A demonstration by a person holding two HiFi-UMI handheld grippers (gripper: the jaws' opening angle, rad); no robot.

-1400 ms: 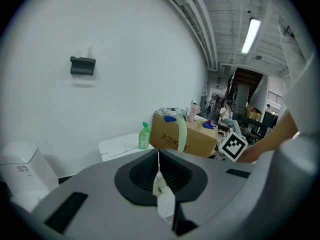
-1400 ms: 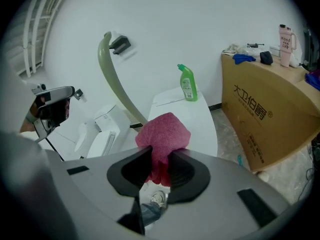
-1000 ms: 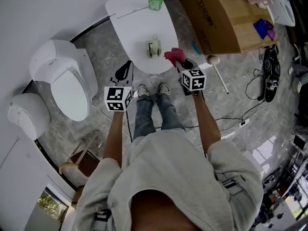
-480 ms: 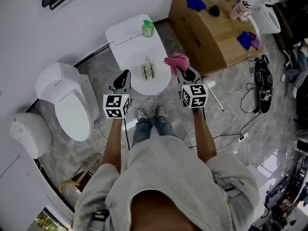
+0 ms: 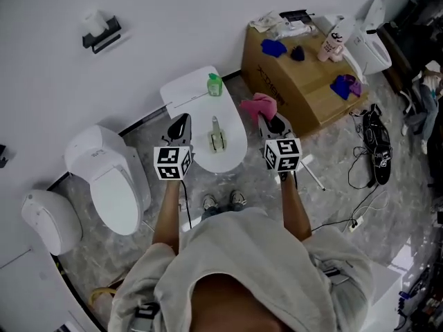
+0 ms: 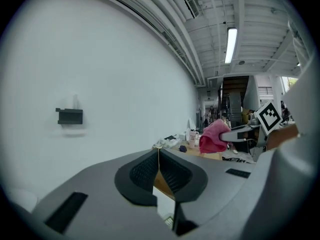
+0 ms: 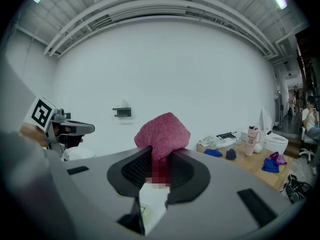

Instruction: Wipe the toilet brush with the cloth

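On floor below white wall, seen from above: person's shoes just short of closed white toilet (image 5: 232,126). Toilet brush (image 5: 217,135) lies on lid, between two grippers, touched by neither. Green bottle (image 5: 214,84) stands on tank behind it. Left gripper (image 5: 180,122), at lid's left edge: jaws pressed together, nothing between them. Right gripper (image 5: 268,119), at lid's right edge: jaws clamped on pink cloth (image 5: 257,106), bunched above tips. Second toilet (image 5: 111,178) further left. Cardboard box (image 5: 297,88) to right, by wall.
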